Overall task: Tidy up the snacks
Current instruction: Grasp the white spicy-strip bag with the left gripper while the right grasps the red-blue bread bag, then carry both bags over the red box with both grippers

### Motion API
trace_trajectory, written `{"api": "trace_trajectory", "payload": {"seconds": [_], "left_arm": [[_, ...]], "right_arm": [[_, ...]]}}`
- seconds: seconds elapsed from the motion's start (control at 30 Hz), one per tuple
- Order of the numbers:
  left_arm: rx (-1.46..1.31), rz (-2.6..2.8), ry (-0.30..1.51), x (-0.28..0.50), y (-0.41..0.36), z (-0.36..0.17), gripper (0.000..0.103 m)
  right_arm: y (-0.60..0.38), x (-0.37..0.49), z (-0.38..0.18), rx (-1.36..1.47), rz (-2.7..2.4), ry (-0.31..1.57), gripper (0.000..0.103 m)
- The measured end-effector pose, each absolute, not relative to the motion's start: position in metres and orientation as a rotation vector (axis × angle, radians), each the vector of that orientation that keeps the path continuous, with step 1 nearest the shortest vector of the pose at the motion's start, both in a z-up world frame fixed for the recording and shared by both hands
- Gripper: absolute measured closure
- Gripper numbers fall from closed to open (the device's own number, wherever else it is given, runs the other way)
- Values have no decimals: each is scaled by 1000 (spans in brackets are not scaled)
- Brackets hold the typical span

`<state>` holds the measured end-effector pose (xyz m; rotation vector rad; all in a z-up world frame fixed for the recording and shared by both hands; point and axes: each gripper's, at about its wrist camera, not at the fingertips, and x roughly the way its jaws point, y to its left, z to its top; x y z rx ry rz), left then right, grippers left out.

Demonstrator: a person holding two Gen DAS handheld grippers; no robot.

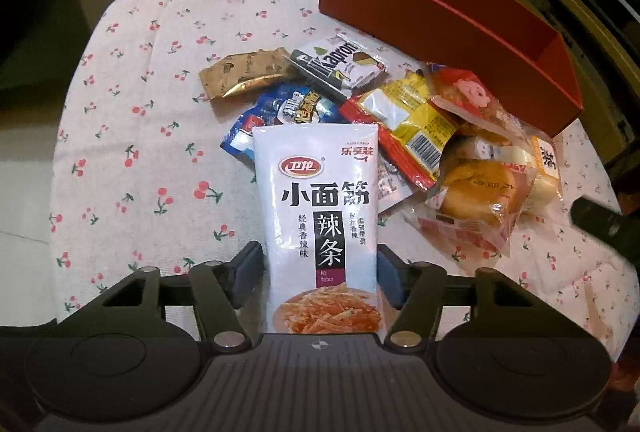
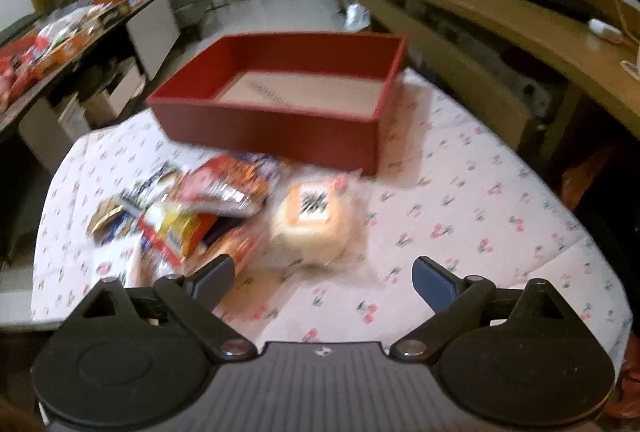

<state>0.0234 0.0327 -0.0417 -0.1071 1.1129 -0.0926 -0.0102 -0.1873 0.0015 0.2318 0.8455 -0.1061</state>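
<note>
My left gripper [image 1: 320, 272] is shut on a white spicy-strip snack bag [image 1: 320, 216] and holds it above the table, in front of the snack pile [image 1: 400, 104]. The pile holds a Kapron bar [image 1: 340, 64], a brown cookie pack [image 1: 244, 72], a yellow packet [image 1: 412, 116] and wrapped buns [image 1: 476, 196]. The red box [image 1: 452, 20] stands behind the pile, empty [image 2: 292, 92]. My right gripper [image 2: 324, 284] is open and empty, low over the cloth, just short of a round wrapped bun [image 2: 312, 224]. The right wrist view is blurred.
The table wears a cherry-print cloth [image 1: 152, 80]. A wooden bench [image 2: 520, 28] runs along the right. A dark side table with clutter [image 2: 60, 36] stands at the left. The right gripper's tip shows at the edge of the left wrist view [image 1: 604, 228].
</note>
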Motion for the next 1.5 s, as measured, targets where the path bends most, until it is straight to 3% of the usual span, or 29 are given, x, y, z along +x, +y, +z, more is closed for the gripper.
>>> {"api": "trace_trajectory", "payload": {"seconds": [0.33,0.87,0.97,1.23,1.5], "left_arm": [[-85,-128,1107,20,31,-38,46],[-90,-165,1137,27,30,-42,41],[-94,-174,1144,27,29,-42,37],[-99,-187,1147,28,31,-43,36],[-94,-204,1145,23,30,-43,42]], "right_arm": [[-194,25,8,362,-39,895,9],[-150,141,-22,457,85,1131,8],[-147,149,-46,494,115,1221,12],[-167,120,-39,552,159,1138,34],[-183,72,-28,536,184,1102,35]]}}
